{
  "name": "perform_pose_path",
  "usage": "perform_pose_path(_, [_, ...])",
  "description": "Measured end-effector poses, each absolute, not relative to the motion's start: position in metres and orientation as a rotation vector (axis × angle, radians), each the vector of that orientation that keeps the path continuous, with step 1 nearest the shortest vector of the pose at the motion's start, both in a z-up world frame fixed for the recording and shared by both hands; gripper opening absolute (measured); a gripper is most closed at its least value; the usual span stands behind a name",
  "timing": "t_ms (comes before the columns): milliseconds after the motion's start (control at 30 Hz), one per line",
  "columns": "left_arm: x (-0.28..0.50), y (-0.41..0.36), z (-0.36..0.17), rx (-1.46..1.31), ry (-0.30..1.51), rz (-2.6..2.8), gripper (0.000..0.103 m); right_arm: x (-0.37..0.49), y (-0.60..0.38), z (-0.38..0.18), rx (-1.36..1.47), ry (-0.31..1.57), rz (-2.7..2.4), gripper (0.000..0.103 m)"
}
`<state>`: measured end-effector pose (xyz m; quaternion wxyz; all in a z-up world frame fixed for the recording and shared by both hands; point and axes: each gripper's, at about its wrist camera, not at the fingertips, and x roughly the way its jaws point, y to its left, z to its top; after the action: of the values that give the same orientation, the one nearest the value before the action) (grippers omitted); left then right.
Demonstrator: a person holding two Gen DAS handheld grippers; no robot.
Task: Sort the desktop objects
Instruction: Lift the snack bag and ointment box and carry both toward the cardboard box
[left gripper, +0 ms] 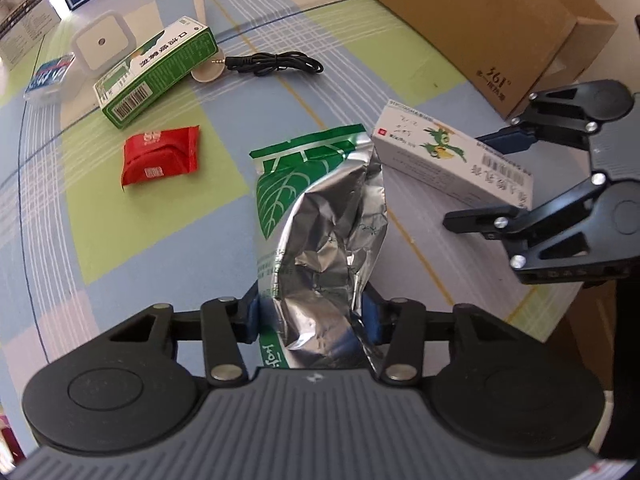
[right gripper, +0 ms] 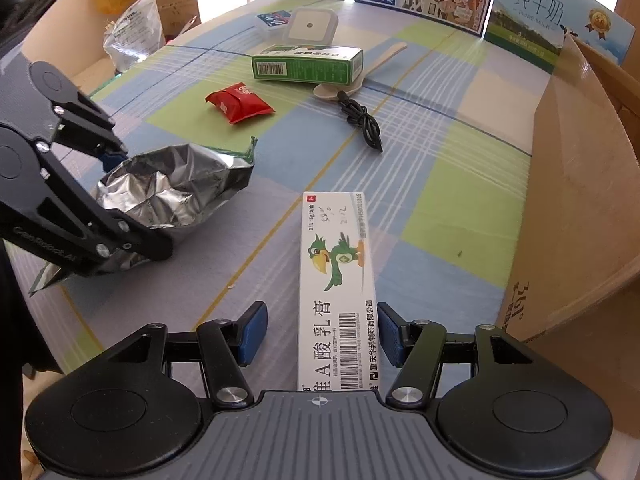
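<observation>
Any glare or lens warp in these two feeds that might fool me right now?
Left wrist view: the foil pouch in the left gripper throws bright specular patches; fisheye bends the tablecloth stripes into arcs. Right wrist view: daylight is strong, washed out at the top edge; the ointment box print stays sharp, while the cardboard box wall bulges with distortion.

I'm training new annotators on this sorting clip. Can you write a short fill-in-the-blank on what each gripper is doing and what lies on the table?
1. The left gripper is shut on a crumpled ____ pouch.
2. The ointment box lies between the ____ gripper's open fingers.
3. The snack packet on the tablecloth is ____.
4. The black audio cable lies beside a ____ spoon.

Missing: foil; right; red; wooden
</observation>
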<state>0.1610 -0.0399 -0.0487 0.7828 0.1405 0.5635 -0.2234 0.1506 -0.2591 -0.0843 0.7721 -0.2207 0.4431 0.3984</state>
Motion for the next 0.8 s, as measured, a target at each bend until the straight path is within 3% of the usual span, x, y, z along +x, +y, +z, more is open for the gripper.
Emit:
perform_pose_path(33, [0.159,-0.040,-0.047,0.295,1.214,-0.481,0.042,0.150,-0.259,-0.084,-0.478,0.958,0.860,0.055])
perform_pose_path(167, [0.151,-0.041,-0.046,0.277,1.209,-0.471,0.042,0.150,-0.261,-0.082,-0.470,0.952,0.842,0.036])
perform_pose_path(800, [0.131,-0.060,-0.048,0.275,1.203,-0.471,0.042,0.125,-0.284,-0.076,-0.411,0.963,0.790,0.036])
